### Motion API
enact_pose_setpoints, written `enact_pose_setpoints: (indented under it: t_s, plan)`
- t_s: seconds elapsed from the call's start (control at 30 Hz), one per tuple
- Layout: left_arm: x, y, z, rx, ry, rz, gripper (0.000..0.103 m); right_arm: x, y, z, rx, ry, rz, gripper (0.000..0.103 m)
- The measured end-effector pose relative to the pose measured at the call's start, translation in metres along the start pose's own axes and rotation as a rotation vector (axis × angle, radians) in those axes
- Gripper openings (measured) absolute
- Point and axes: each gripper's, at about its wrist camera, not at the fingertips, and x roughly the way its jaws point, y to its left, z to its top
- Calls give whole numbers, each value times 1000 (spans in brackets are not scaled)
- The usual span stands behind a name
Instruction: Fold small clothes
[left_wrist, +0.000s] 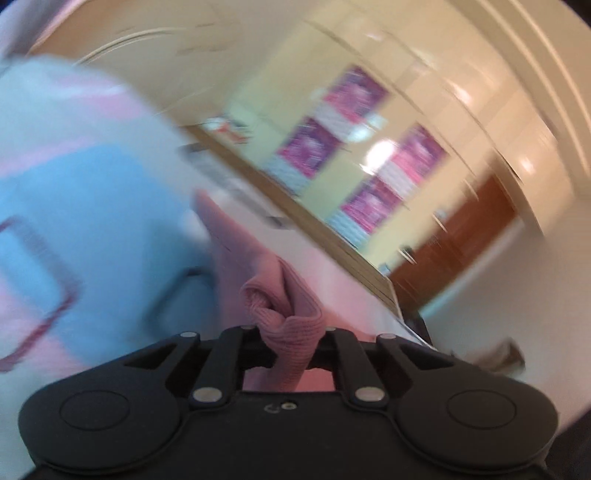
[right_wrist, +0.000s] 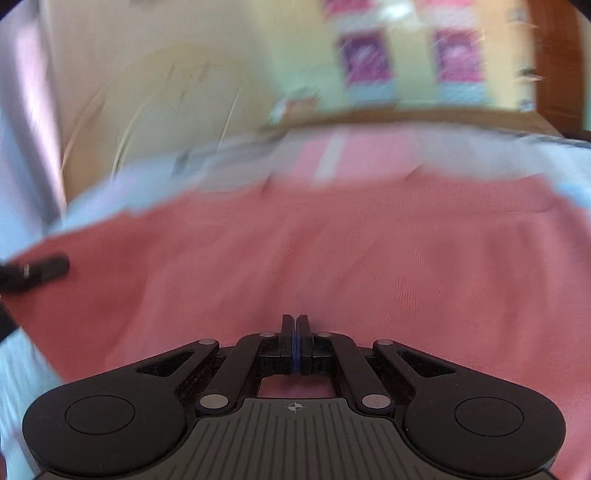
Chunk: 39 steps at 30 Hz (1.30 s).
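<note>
A pink knit garment (right_wrist: 332, 258) lies spread over a light blue and pink bedsheet (right_wrist: 29, 387), blurred by motion. My left gripper (left_wrist: 291, 332) is shut on the garment's bunched ribbed edge (left_wrist: 291, 325), which stands up between the jaws and hides the fingertips. Lifted cloth trails away from it toward the sheet. My right gripper (right_wrist: 295, 325) hovers low over the middle of the garment, its blue pads pressed together with nothing between them. In the right wrist view a black fingertip of the left gripper (right_wrist: 44, 269) shows at the garment's far left edge.
The bedsheet (left_wrist: 92, 203) fills the left of the left wrist view. Behind the bed are a yellow wall with pink posters (left_wrist: 306, 151), a brown wooden door (left_wrist: 461, 236) at the right, and a cream wall (right_wrist: 147, 92) on the left.
</note>
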Motion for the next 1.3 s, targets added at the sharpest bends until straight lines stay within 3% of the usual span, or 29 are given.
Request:
enact_pose_setpoints:
  t_s: [0.03,0.17,0.33,0.37,0.4,0.43,0.47,0.53,0.6,0.73,0.87,0.93,1.1,1.27,1.3]
  plan:
    - [3,-22,-4,43,14,-20,9,-19,-14,2,54,-70,1,0]
    - [24,-114,-29,199,82,-94,9,-79,-84,11,182,-180,-50,0]
    - [72,-201,-105,278,209,-156,10,-143,-171,13,301,-248,-130,0]
    - [86,-213,-127,266,265,-171,12,-152,-186,11,330,-252,-138,0]
    - [101,-221,-146,265,328,-183,30,-159,-197,8,351,-253,-150,0]
    - [116,-226,-165,269,412,-170,39,-165,-207,6,371,-248,-158,0]
    - [124,-230,-180,253,491,-128,35,-169,-217,4,393,-235,-146,1]
    - [108,-227,-178,226,464,-173,39,-173,-229,1,415,-198,-108,6]
    - [82,-221,-158,254,381,-150,51,-179,-231,2,396,-202,-71,39]
    - [68,-182,-102,308,248,7,52,-161,-218,8,371,-134,77,40]
    - [83,-142,-74,271,260,123,52,-125,-190,15,286,-13,138,40]
    - [99,-132,-79,267,311,148,50,-108,-184,17,268,36,125,40]
    - [112,-106,-76,226,342,148,58,-70,-173,14,215,165,111,40]
    - [112,-94,-69,202,355,134,62,-47,-168,9,208,198,143,39]
    - [113,-95,-68,207,354,131,62,-45,-164,9,183,199,134,28]
